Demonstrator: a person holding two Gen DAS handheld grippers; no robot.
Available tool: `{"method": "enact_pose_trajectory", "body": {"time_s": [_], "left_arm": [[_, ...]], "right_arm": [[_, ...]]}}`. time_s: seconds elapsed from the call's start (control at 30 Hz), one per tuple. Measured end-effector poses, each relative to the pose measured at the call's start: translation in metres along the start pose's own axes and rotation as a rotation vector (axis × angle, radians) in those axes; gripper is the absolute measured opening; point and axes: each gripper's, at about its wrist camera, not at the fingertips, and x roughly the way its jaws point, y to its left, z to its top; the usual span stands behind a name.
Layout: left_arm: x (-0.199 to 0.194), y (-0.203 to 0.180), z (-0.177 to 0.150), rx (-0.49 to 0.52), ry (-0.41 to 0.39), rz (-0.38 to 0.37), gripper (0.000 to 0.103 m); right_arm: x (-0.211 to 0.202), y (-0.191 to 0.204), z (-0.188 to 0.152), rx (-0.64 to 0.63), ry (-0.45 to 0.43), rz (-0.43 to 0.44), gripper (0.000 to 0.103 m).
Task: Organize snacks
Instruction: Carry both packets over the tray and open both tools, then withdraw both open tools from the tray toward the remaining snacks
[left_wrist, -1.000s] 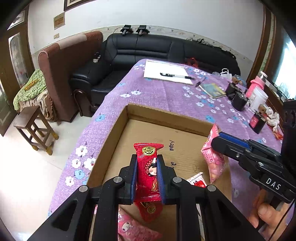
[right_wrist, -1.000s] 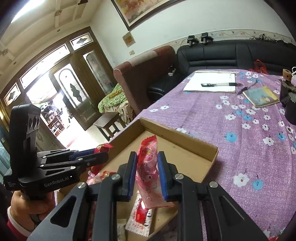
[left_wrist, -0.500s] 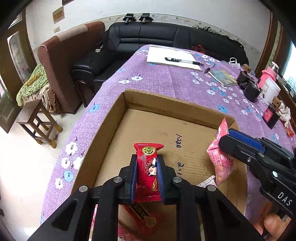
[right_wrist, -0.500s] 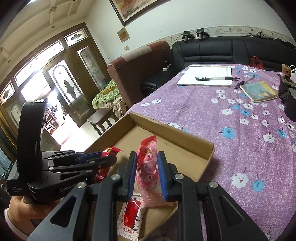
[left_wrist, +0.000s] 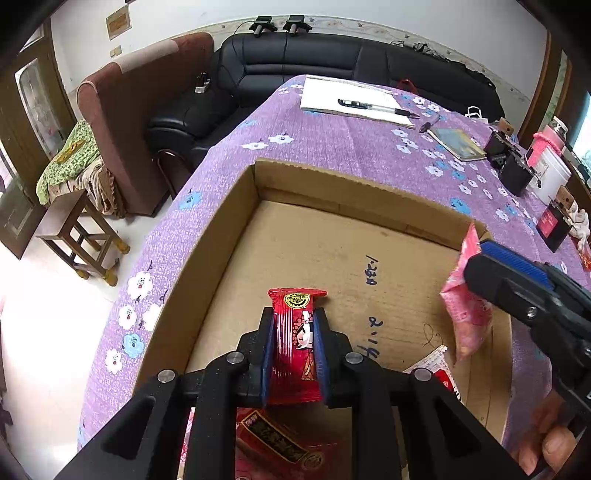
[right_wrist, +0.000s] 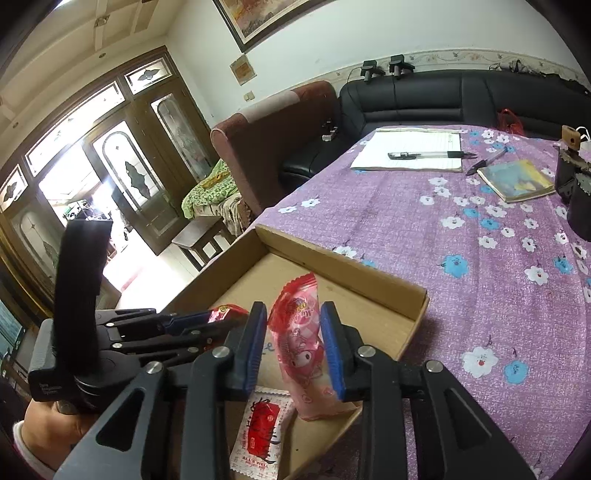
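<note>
Red snack packet is clamped by the left gripper over the cardboard box, while the right gripper is opening around a pink packet near the box's right edge.

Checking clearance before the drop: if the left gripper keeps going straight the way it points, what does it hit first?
Likely the bare floor of the cardboard box. The left gripper, shut on the red snack packet, points down into the box, and nothing lies on the cardboard ahead of it. The packet's protruding end would touch first; depth is uncertain.
</note>
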Motion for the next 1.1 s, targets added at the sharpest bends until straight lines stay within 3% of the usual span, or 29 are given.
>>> {"method": "enact_pose_trajectory", "body": {"time_s": [0.23, 0.27, 0.33, 0.4, 0.5, 0.6, 0.87, 1.1], "left_arm": [[0.000, 0.001, 0.002, -0.013, 0.008, 0.009, 0.024], [0.000, 0.002, 0.001, -0.014, 0.011, 0.008, 0.028], [-0.001, 0.001, 0.001, -0.012, 0.011, 0.010, 0.060], [-0.006, 0.000, 0.001, -0.007, -0.008, 0.019, 0.071], [-0.010, -0.001, 0.000, -0.006, -0.013, 0.041, 0.076], [-0.011, 0.000, -0.001, -0.006, -0.010, 0.051, 0.087], [-0.024, 0.000, -0.012, -0.021, -0.020, 0.044, 0.091], [-0.062, -0.013, -0.025, -0.016, -0.094, 0.010, 0.092]], "right_arm": [[-0.015, 0.001, 0.005, 0.002, -0.036, -0.009, 0.037], [-0.017, 0.001, 0.006, 0.001, -0.040, -0.009, 0.037], [-0.023, 0.001, 0.005, 0.005, -0.051, -0.008, 0.038], [-0.031, 0.000, 0.004, 0.014, -0.067, 0.001, 0.044], [-0.046, 0.001, 0.001, 0.011, -0.092, 0.005, 0.057], [-0.062, 0.002, -0.002, 0.009, -0.117, 0.001, 0.068], [-0.119, -0.001, -0.026, 0.018, -0.180, -0.012, 0.074], [-0.171, -0.020, -0.057, 0.036, -0.220, -0.080, 0.082]]}}
